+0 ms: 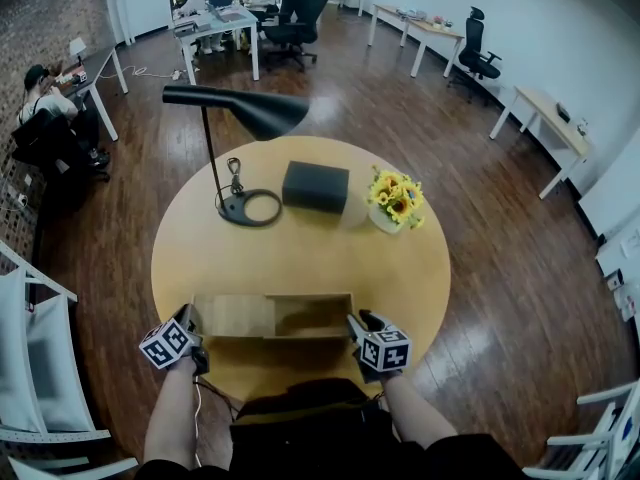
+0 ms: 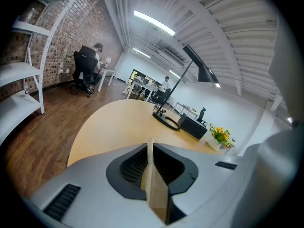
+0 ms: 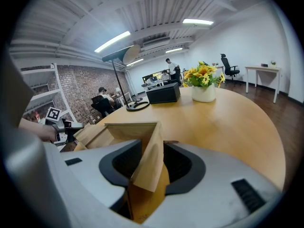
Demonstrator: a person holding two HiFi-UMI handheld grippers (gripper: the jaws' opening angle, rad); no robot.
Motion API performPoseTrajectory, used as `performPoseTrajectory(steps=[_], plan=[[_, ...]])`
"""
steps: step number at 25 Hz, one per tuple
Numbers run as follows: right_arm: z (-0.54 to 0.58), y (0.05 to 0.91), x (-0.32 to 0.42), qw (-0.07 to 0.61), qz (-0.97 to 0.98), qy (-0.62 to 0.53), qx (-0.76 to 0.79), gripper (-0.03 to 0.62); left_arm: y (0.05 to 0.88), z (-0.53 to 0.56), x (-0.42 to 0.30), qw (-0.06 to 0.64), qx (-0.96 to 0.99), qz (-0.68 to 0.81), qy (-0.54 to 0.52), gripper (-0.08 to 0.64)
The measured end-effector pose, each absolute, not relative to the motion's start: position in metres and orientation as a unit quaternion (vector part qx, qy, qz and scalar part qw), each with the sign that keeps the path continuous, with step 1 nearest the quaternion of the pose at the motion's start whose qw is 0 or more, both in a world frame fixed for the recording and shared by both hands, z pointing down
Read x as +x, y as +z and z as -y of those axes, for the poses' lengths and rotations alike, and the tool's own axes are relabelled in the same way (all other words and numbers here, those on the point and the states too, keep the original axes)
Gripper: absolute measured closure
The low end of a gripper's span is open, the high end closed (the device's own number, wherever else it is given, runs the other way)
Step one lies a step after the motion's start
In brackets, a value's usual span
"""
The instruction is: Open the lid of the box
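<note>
A long shallow cardboard box (image 1: 270,316) lies near the front edge of the round wooden table (image 1: 300,248), its top partly uncovered. My left gripper (image 1: 197,330) is at the box's left end, shut on a thin cardboard flap (image 2: 155,190) that stands edge-on between the jaws of the left gripper (image 2: 151,175). At the box's right end, my right gripper (image 1: 355,326) grips the bent end flap (image 3: 149,158), which fills the gap between the jaws of the right gripper (image 3: 147,175). The open box interior (image 3: 124,133) shows beyond that flap.
A black desk lamp (image 1: 238,111) with its round base (image 1: 252,208), a black case (image 1: 315,187) and a vase of sunflowers (image 1: 396,200) stand at the back of the table. White chairs (image 1: 40,368) stand to the left. People sit at desks (image 1: 215,23) far off.
</note>
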State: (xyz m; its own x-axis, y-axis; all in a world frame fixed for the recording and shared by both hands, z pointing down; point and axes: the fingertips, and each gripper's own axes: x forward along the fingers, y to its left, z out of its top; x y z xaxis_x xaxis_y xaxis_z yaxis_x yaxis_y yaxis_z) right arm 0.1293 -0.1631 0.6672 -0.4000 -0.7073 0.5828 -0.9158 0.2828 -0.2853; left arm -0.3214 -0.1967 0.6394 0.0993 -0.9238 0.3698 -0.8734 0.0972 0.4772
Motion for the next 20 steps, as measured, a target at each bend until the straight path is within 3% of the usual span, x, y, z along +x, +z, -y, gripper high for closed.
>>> performPoseTrajectory(steps=[2,6,19,20], plan=[[0.163,0.667,0.13,0.176,0.782,0.295,0.52,0.443,0.638,0.197,-0.323,0.312,0.668,0.674,-0.049,0.518],[0.164,0.661,0.131,0.166,0.784,0.292,0.523,0.443,0.63,0.198,-0.327,0.306,0.668,0.675,-0.066,0.416],[0.169,0.543,0.198,0.014,0.77,0.219,0.599,0.445,0.525,0.181,-0.323,0.172,0.716,0.661,-0.146,0.416],[0.167,0.533,0.203,0.005,0.769,0.21,0.603,0.483,0.514,0.178,-0.317,0.16,0.725,0.652,-0.155,0.426]])
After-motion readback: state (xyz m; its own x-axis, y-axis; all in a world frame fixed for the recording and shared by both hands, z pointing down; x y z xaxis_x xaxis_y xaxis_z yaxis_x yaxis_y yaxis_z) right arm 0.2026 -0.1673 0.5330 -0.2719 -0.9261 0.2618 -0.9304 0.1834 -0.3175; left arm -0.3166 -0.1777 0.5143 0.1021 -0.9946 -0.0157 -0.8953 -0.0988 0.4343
